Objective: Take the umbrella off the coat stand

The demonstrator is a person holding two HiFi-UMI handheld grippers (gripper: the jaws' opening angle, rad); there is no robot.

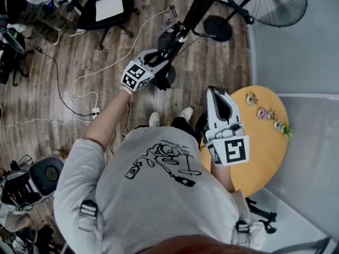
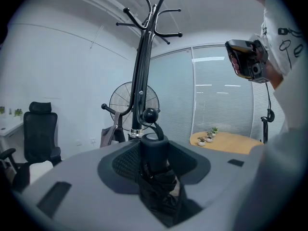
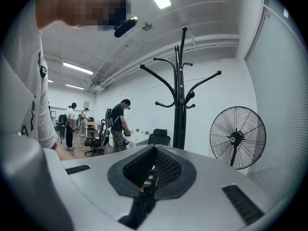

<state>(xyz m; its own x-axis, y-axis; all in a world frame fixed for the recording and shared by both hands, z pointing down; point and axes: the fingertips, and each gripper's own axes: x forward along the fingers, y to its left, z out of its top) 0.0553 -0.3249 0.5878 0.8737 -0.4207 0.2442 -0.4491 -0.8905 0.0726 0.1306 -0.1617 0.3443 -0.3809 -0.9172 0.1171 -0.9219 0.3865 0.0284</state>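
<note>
Left gripper (image 2: 155, 177): jaws narrow and clamped on one black folded umbrella (image 2: 155, 153). Its stubby handle stands up between them and the bunched fabric hangs below. A strap runs from the handle top to a ball-tipped hook (image 2: 150, 114) low on the coat stand (image 2: 140, 71); I can't tell whether the loop sits over that hook. In the head view the umbrella (image 1: 164, 78) is right against the stand's black pole (image 1: 197, 9), above the wooden floor (image 1: 106, 62).

Right gripper (image 3: 148, 179): jaws pressed together, nothing between them. In the head view it hovers over the near left edge of one round wooden surface (image 1: 265, 152).

There is one stand, with several curved arms at its top. One grey bag (image 2: 109, 134) hangs from a low hook. One pedestal fan (image 3: 237, 137) stands beside the stand. At least three small potted plants (image 2: 208, 137) line the far edge of the surface. Each gripper carries one cube (image 1: 136, 76) with black-and-white square patterns and no letters. The person's grey shirt (image 1: 164, 163) has a line drawing whose small print is too fine to read.

Further out, the right gripper view shows three people (image 3: 120, 124) at desks and one black office chair (image 3: 159, 137).
</note>
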